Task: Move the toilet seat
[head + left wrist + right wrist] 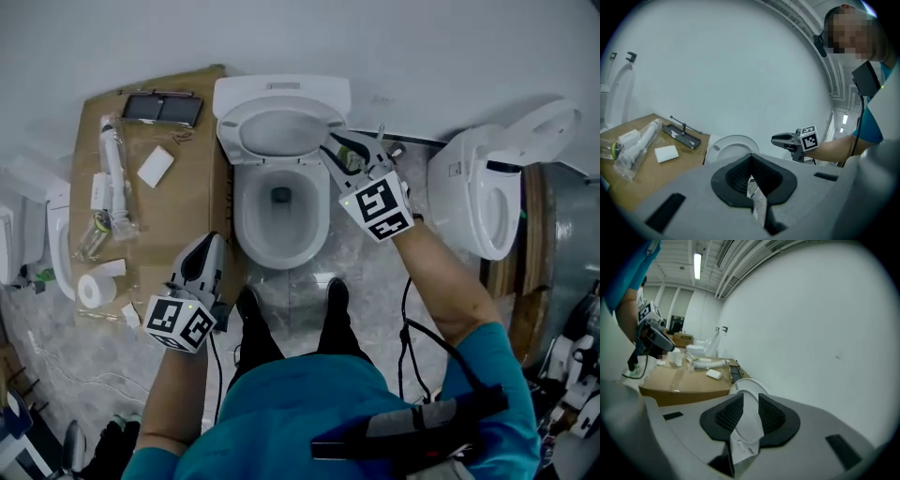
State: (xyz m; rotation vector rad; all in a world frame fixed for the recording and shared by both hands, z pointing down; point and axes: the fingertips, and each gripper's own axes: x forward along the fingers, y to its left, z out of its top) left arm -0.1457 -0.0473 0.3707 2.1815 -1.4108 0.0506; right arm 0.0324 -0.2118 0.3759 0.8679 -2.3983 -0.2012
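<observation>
White wall, marble floor. Toilet seat (281, 129) stands nearly upright against the tank (281, 92), with the right gripper (342, 155) pinching its right edge. Left gripper (200, 262), pressed together and empty, hangs left of the bowl (246, 217). Lifting looks nearly done; letting go remains.

The toilet seat (281, 131) is white plastic, an oval ring. It's swung up off the bowl (281, 246), standing nearly upright at the bowl's 12 o'clock, up by the tank and the wall. Its underside faces out over the open bowl. The right gripper (339, 155) has it pinched by the rim, at about the seat's 4 o'clock.
</observation>
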